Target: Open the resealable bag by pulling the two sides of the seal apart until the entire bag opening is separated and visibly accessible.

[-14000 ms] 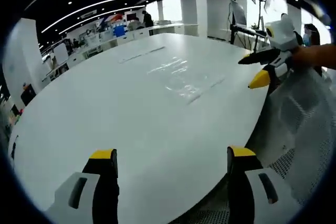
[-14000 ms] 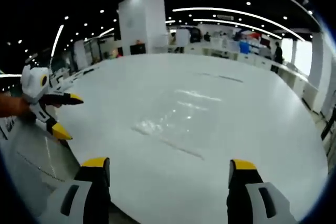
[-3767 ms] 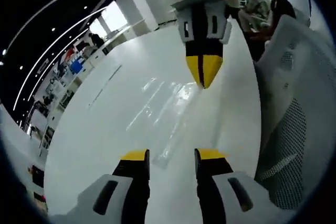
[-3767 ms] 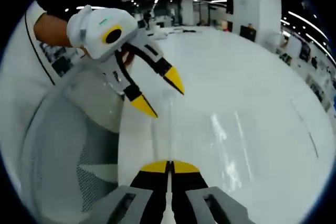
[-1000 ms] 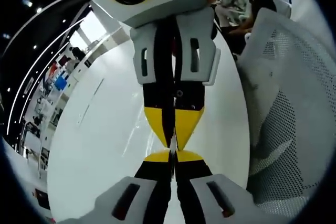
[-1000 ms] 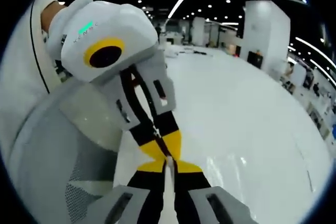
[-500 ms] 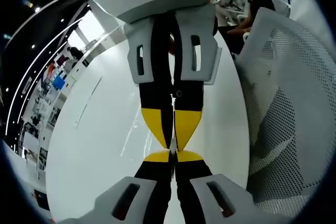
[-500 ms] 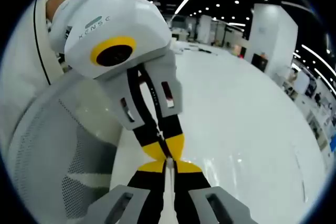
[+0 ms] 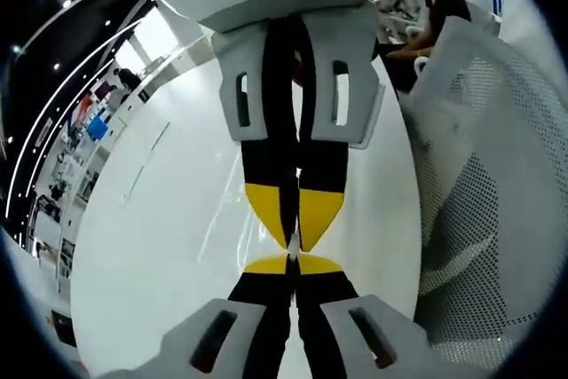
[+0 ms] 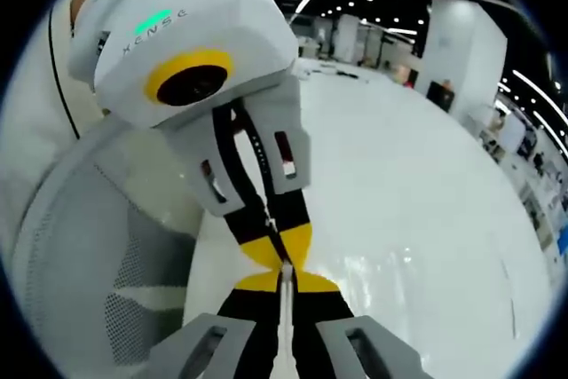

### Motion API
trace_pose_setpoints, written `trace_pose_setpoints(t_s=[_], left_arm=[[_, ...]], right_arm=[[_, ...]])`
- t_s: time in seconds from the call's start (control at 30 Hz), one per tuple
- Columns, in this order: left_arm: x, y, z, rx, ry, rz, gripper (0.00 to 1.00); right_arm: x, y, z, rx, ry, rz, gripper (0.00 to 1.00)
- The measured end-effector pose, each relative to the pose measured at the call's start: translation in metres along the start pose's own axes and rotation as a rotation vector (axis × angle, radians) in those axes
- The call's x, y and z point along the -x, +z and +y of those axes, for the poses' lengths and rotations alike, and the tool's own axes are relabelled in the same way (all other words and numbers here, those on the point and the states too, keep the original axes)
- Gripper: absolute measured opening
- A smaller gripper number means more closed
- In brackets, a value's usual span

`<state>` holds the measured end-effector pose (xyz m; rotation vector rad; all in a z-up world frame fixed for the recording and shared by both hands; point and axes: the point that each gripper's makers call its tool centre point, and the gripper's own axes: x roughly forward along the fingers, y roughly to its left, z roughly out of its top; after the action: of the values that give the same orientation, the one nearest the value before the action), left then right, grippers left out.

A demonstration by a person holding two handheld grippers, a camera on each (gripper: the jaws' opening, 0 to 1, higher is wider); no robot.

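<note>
In the left gripper view the left hand-held gripper (image 9: 291, 265) has its two yellow-tipped jaws pressed together, with a thin pale edge of the resealable bag (image 9: 293, 239) pinched between the tips. Directly ahead and tip to tip with it, the right hand-held gripper (image 9: 294, 235) points back toward the camera, its jaws likewise clamped together on that same sliver of clear film. In the right gripper view the right hand-held gripper (image 10: 286, 283) is closed on a thin white strip of the resealable bag (image 10: 285, 303) that runs up between its jaws, and the left hand-held gripper (image 10: 282, 259) meets it head-on, tips touching, jaws drawn together. The bag itself is clear and hard to make out; whether the seal has parted cannot be told. Beyond the joined tips a faint glossy patch of film lies on the white table (image 9: 160, 219), seen also as a sheen on the table (image 10: 426, 184). Off to the side of the grippers stands a white mesh chair (image 9: 488, 175), and the chair (image 10: 98, 255) shows beside a person's white sleeve (image 10: 35, 113).
</note>
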<state>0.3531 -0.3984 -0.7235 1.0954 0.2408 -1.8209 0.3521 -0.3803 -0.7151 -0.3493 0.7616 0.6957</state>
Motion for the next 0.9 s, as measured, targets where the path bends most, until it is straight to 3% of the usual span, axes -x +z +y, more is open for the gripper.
trace_pose_setpoints(t_s=[0.4, 0.9], left_arm=[[-0.002, -0.001, -0.001, 0.008, -0.013, 0.007, 0.00], [-0.001, -0.011, 0.002, 0.018, -0.010, 0.033, 0.00]], right_arm=[[0.003, -0.005, 0.000, -0.047, 0.006, 0.003, 0.00], [0.018, -0.032, -0.002, -0.085, -0.002, 0.043, 0.00]])
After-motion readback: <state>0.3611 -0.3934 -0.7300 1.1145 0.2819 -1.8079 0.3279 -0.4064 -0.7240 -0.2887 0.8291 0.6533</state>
